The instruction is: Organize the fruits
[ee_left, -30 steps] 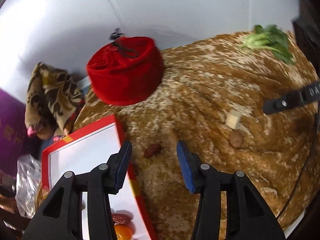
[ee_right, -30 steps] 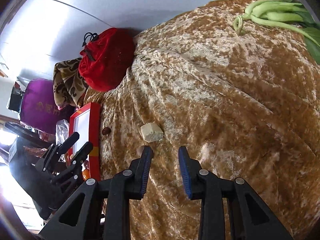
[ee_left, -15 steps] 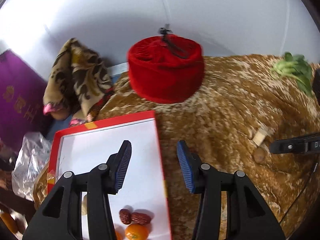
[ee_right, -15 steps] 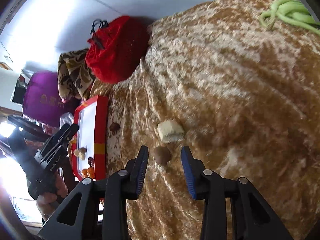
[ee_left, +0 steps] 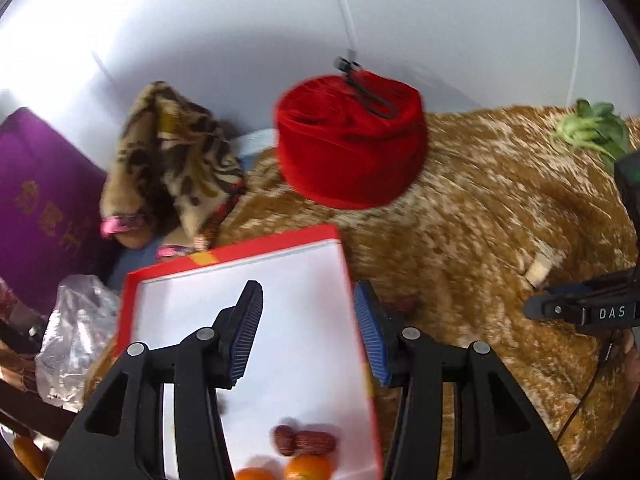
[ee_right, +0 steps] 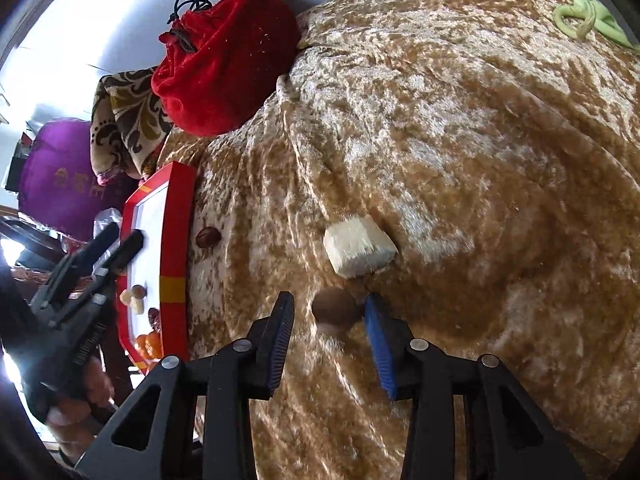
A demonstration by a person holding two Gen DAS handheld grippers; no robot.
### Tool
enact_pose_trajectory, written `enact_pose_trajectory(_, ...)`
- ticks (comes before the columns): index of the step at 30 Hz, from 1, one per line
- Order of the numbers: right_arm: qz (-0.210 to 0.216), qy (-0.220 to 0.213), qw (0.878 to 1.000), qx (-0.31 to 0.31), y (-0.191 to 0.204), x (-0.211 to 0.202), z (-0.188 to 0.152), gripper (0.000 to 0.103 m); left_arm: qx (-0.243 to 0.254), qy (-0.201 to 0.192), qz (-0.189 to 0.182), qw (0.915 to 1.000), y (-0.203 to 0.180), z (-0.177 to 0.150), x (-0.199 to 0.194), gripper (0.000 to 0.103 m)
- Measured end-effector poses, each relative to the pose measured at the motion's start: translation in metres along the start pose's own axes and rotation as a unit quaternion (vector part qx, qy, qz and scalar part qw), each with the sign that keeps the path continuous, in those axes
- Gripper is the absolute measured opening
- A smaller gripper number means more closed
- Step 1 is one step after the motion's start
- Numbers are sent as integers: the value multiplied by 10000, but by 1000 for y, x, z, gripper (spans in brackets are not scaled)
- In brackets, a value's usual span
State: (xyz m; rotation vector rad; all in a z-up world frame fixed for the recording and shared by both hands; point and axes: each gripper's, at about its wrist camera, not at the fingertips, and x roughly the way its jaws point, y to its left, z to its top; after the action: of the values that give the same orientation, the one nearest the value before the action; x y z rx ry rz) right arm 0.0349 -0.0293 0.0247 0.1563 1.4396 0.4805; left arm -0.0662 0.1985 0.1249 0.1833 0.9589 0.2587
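Note:
My left gripper [ee_left: 308, 328] hangs open over the white floor of the red-rimmed tray [ee_left: 240, 250], with nothing between its fingers. Red dates [ee_left: 306, 440] and small oranges [ee_left: 308, 468] lie at the tray's near end. My right gripper [ee_right: 329, 307] points down at the golden cloth, its jaws opening. A round brown fruit [ee_right: 334, 316] lies on the cloth between its fingertips, close to the right one. A pale cube [ee_right: 358, 246] sits just beyond it. One loose date [ee_right: 208, 237] rests on the cloth beside the tray's rim [ee_right: 174, 240].
A red velvet drawstring bag [ee_left: 352, 140] stands behind the tray, near the wall. Green leafy stalks [ee_right: 584, 16] lie at the far right of the cloth. A patterned fabric [ee_left: 172, 168], a purple bag [ee_left: 36, 200] and crumpled plastic [ee_left: 76, 328] crowd the left side.
My left gripper swung left, from above the cloth and the loose date to above the tray. My right gripper came down onto the brown fruit, and its fingers spread wider.

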Motion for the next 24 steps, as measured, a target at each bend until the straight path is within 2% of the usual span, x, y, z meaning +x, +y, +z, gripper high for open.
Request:
enact_pose_trajectory(5, -313, 4, 9993, -217, 7, 7, -3, 33, 197, -40, 381, 9991, 15, -11, -3, 46)
enact_pose_trajectory(7, -494, -5, 9983, -318, 9, 8, -4, 25, 243, -1, 369, 9990, 15, -11, -1, 46)
enact_pose_trajectory(8, -556, -2, 9977, -378, 10, 8, -5, 24, 237, -2, 330, 9992, 14, -11, -1, 46)
enact_pose_trajectory(11, -497, 42, 9982, -330, 10, 2, -6, 23, 267, -64, 134, 9995, 6, -7, -4, 46)
enact_pose_trajectory(18, -106, -90, 9998, -132, -1, -30, -4, 23, 1189, -80, 30, 9929, -54, 0, 14, 46)
enact_pose_trajectory(24, -57, -52, 9999, 72, -13, -34, -1, 23, 1567, 107, -128, 9875, -74, -4, 38, 46)
